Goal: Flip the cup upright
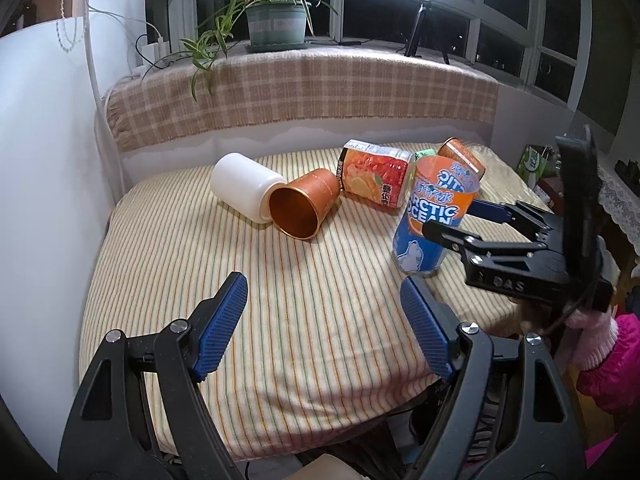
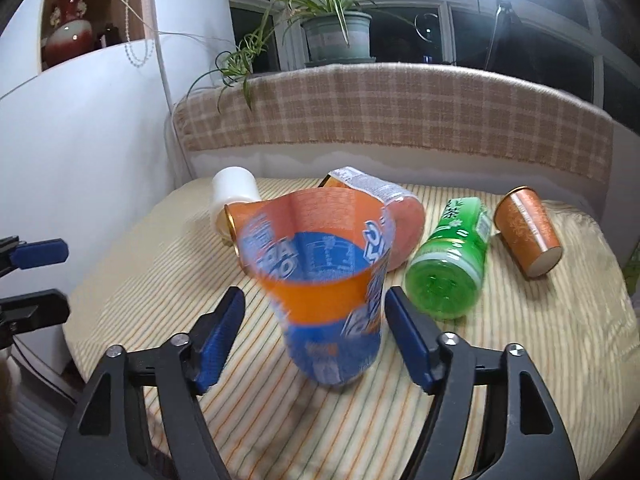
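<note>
The orange and blue Arctic Ocean cup (image 2: 332, 292) stands mouth up, slightly tilted, on the striped tablecloth (image 2: 520, 360). It also shows in the left wrist view (image 1: 434, 220). My right gripper (image 2: 314, 340) is open, its blue pads on either side of the cup with gaps, not touching; in the left wrist view it (image 1: 456, 216) reaches in from the right. My left gripper (image 1: 324, 328) is open and empty over the near cloth.
A copper cup (image 1: 306, 208) lies on its side beside a white cup (image 1: 244, 186). An orange juice carton (image 1: 374, 174), a green bottle (image 2: 450, 264) and a second copper cup (image 2: 528, 232) lie behind. A plaid-covered ledge with a potted plant (image 1: 276, 20) is at the back.
</note>
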The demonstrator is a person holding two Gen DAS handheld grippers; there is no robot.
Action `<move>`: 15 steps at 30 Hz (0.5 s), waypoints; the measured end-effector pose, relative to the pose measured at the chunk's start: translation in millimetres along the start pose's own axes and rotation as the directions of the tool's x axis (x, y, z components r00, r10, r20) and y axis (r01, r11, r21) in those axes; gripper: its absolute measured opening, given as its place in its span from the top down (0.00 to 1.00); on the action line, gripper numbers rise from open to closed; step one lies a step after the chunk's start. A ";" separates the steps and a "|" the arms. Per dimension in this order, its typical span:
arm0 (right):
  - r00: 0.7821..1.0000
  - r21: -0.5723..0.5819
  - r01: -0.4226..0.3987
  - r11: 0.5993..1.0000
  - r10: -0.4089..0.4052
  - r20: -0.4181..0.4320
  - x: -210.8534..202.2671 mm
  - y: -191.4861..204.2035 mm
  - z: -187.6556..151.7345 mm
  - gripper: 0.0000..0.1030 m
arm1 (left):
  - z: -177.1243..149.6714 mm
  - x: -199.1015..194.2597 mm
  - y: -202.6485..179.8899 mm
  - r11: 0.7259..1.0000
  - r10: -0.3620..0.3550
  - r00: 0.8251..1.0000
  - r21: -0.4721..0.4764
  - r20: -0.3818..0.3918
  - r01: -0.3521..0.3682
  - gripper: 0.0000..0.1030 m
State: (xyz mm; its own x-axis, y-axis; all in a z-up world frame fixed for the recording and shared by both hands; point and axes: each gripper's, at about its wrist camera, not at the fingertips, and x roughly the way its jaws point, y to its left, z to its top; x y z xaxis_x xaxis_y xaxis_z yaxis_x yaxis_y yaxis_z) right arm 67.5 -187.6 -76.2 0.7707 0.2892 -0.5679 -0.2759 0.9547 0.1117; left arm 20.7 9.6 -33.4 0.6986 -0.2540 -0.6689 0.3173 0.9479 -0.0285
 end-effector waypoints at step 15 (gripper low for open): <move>0.946 0.079 0.228 0.971 -0.240 0.217 -114.5 1.2 -11.5 0.22 | -4.2 -58.8 -29.9 0.983 0.183 0.897 -0.054 0.403 -0.176 0.11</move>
State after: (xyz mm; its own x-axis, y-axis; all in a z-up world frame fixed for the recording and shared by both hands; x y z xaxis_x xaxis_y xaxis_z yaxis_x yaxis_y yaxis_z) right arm -27.6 -220.5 -20.4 0.9201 0.0602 -0.3870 -0.0470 0.9980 0.0434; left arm -32.6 -3.0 3.7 0.9429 -0.1315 -0.3061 0.1537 0.9869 0.0496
